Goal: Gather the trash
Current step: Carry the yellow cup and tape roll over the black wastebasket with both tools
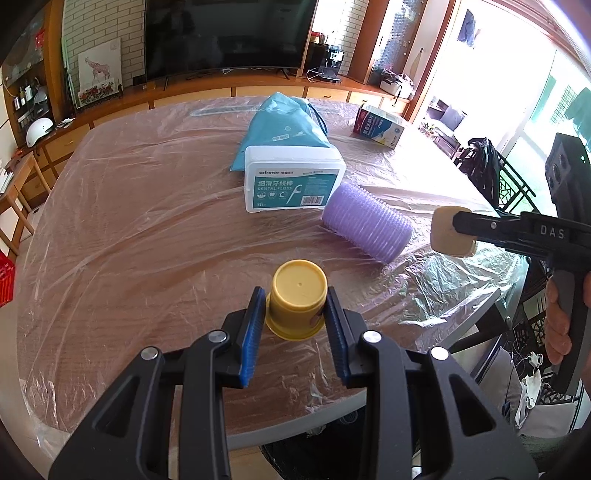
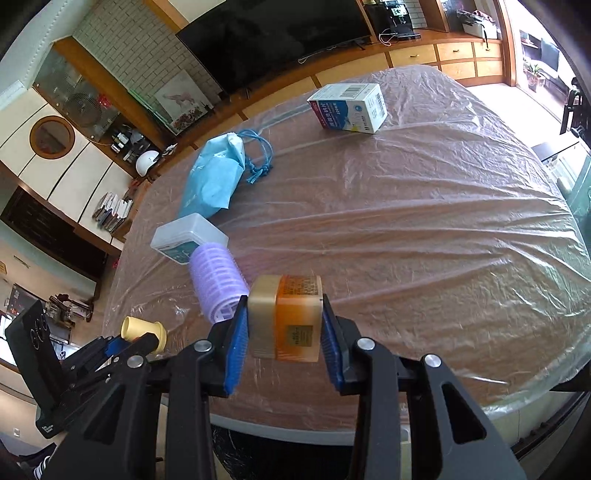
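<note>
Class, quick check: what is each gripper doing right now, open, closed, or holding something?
Left gripper: closed on the yellow cup, which is upside down.
Right gripper: closed on the orange block, held above the table.

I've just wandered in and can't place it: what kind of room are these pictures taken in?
Most likely a home living and dining room: a large dark flat-screen television on a long wooden sideboard, and a round wooden table under clear plastic sheeting strewn with household items.
</note>
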{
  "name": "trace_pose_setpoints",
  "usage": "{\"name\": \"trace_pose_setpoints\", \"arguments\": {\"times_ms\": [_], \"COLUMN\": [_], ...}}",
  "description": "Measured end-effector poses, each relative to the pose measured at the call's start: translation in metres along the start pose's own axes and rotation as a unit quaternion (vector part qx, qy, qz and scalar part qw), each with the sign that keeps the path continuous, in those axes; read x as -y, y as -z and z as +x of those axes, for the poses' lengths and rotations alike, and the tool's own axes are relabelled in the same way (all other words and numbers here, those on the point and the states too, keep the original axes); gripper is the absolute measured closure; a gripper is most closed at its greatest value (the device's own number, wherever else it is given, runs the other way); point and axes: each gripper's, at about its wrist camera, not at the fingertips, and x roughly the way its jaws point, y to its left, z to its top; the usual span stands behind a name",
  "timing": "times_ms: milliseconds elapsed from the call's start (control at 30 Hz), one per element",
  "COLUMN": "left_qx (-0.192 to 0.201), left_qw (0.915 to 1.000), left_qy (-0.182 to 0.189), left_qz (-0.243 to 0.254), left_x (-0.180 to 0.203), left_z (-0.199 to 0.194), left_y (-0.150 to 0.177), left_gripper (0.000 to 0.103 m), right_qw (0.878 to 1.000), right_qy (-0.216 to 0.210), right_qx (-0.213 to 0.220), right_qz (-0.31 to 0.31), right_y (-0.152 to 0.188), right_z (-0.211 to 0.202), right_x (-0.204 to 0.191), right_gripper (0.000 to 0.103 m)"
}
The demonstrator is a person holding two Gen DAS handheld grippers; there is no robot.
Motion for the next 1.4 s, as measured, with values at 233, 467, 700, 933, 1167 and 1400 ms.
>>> {"name": "trace_pose_setpoints", "arguments": {"times_ms": [233, 467, 700, 933, 1167, 1400], "left_qx": [0.003, 0.003, -0.005, -0.019, -0.037, -0.054], "left_qw": [1.0, 0.9998, 0.9995, 0.9989, 0.9979, 0.9973], "left_qy": [0.002, 0.008, 0.012, 0.018, 0.02, 0.012], "left_qz": [0.008, 0.016, 0.028, 0.04, 0.048, 0.048], "left_x": [0.005, 0.014, 0.029, 0.044, 0.056, 0.063], "left_z": [-0.012, -0.029, -0.04, -0.046, -0.041, -0.028], "left_y": [0.006, 0.019, 0.039, 0.06, 0.082, 0.101], "left_gripper": [0.069, 0.069, 0.069, 0.069, 0.069, 0.069], "right_qw": [0.999, 0.998, 0.996, 0.993, 0.99, 0.985], "right_qy": [-0.036, -0.063, -0.069, -0.064, -0.055, -0.029], "right_qx": [-0.002, -0.022, -0.054, -0.081, -0.103, -0.114], "right_qz": [0.003, -0.01, -0.034, -0.059, -0.083, -0.122], "right_y": [0.012, 0.038, 0.067, 0.093, 0.109, 0.122], "right_z": [-0.022, -0.045, -0.052, -0.053, -0.051, -0.037], "right_x": [-0.003, -0.01, -0.015, -0.016, -0.016, -0.021], "right_gripper": [0.068, 0.068, 0.068, 0.068, 0.068, 0.068]}}
